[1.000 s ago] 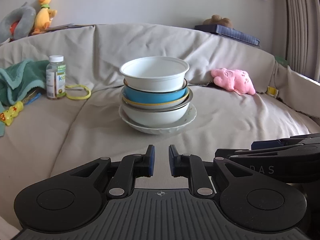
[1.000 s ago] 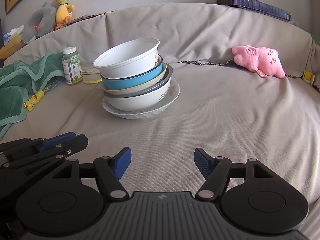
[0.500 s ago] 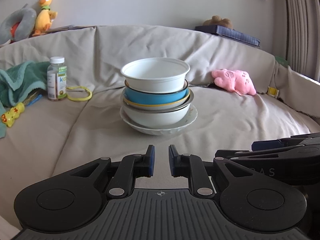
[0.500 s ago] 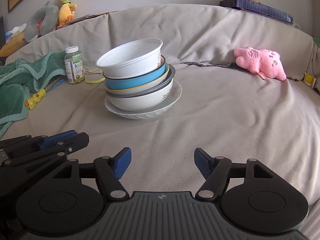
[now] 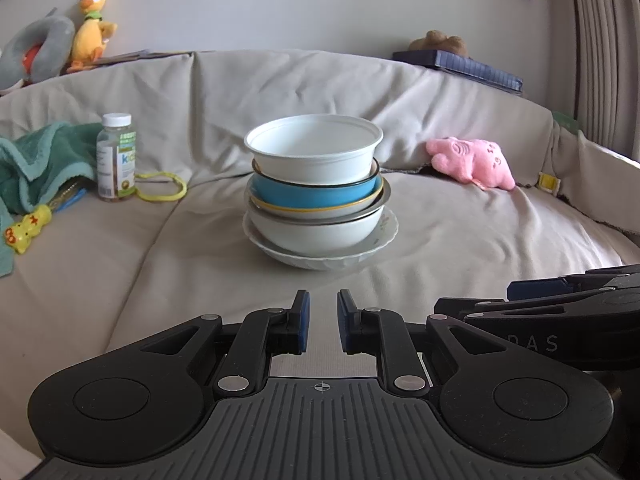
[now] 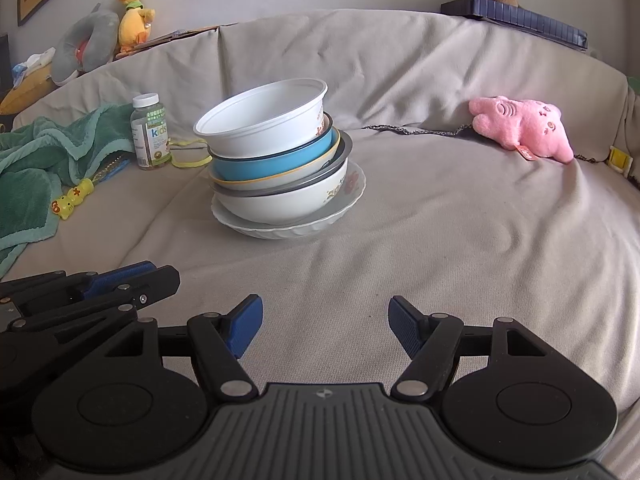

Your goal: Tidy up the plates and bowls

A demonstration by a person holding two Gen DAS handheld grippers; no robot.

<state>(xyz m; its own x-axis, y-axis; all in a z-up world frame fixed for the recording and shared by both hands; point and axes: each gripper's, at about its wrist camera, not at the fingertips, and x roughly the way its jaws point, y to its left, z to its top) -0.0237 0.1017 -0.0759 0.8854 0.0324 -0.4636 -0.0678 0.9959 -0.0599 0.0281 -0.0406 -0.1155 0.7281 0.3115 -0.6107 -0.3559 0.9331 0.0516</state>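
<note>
White bowl (image 5: 314,148) tops a stack (image 6: 280,168) of a blue bowl (image 5: 316,194), rimmed dishes and a floral bowl, nested on a scalloped plate (image 5: 384,232) mid-sofa (image 6: 460,232). Vitamin bottle (image 6: 150,132) and green blanket (image 6: 48,152) lie left, pink plush (image 6: 520,128) right. Nearer, left gripper (image 5: 323,322) is nearly closed, empty; right gripper (image 6: 325,326) gapes wide, empty.
</note>
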